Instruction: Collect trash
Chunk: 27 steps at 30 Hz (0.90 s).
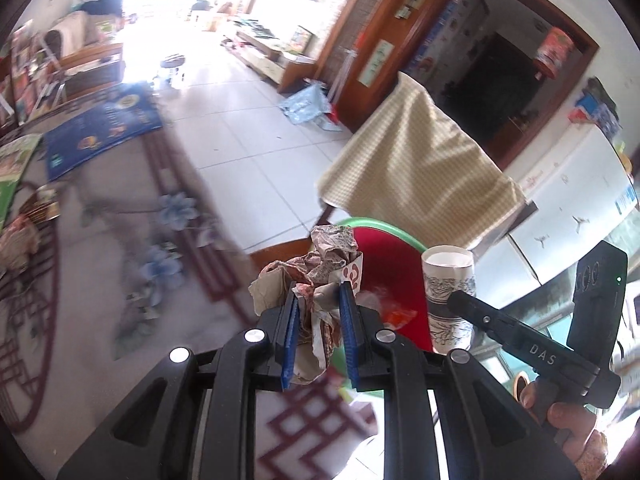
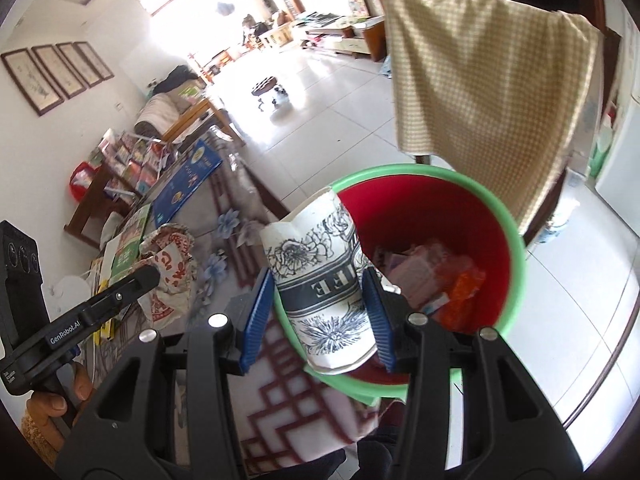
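My left tongs (image 1: 318, 312) pinch crumpled printed paper (image 1: 320, 264); my right tongs (image 2: 318, 312) clamp a flower-printed paper cup (image 2: 320, 284), both near the green-rimmed red plastic bin (image 2: 516, 240) for dropping.

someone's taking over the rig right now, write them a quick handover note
Left gripper: shut on a crumpled paper wrapper, held over the table edge near the bin.
Right gripper: shut on a dented paper cup, held at the near rim of the bin.
Bin: red inside, green rim, on the floor by the table; it already holds some wrappers.
Done: both pieces picked up and brought to the bin.
Left: open the jaws over the bin to drop each, then check the cluttered table for more trash.
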Each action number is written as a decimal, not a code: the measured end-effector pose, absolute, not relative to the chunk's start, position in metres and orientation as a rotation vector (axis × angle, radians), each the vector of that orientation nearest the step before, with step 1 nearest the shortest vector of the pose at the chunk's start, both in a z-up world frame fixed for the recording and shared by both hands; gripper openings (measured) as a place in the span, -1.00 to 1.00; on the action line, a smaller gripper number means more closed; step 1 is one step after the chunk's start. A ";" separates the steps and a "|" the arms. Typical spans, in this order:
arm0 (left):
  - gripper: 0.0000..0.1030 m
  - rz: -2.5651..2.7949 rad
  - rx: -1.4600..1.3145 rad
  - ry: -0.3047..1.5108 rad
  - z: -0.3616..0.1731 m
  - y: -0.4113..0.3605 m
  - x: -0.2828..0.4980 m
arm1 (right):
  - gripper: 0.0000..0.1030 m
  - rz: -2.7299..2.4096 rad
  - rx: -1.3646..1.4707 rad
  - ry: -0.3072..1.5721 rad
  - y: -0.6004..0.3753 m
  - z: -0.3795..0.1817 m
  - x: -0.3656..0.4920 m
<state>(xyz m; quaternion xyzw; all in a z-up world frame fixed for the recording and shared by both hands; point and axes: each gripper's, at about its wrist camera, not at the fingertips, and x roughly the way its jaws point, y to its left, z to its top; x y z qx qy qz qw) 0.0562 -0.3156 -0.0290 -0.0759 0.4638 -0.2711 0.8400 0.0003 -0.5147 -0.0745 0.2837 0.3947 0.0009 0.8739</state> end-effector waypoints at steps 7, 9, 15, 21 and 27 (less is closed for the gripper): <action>-0.67 -0.685 -0.107 0.997 -0.032 -0.380 0.063 | -0.14 -0.073 0.647 0.817 -0.552 -0.085 -0.017; -0.66 -0.700 -0.089 0.998 -0.032 -0.392 0.065 | -0.14 -0.087 0.655 0.813 -0.559 -0.085 -0.020; 0.04 -0.721 -0.091 0.996 -0.035 -0.409 0.070 | -0.09 -0.103 0.679 0.803 -0.571 -0.086 -0.021; 0.14 -0.687 -0.111 0.983 -0.032 -0.392 0.073 | -0.02 -0.107 0.695 0.791 -0.572 -0.085 -0.017; 0.15 -0.616 -0.182 1.012 -0.040 -0.355 0.077 | -0.02 -0.085 0.680 0.795 -0.559 -0.081 -0.010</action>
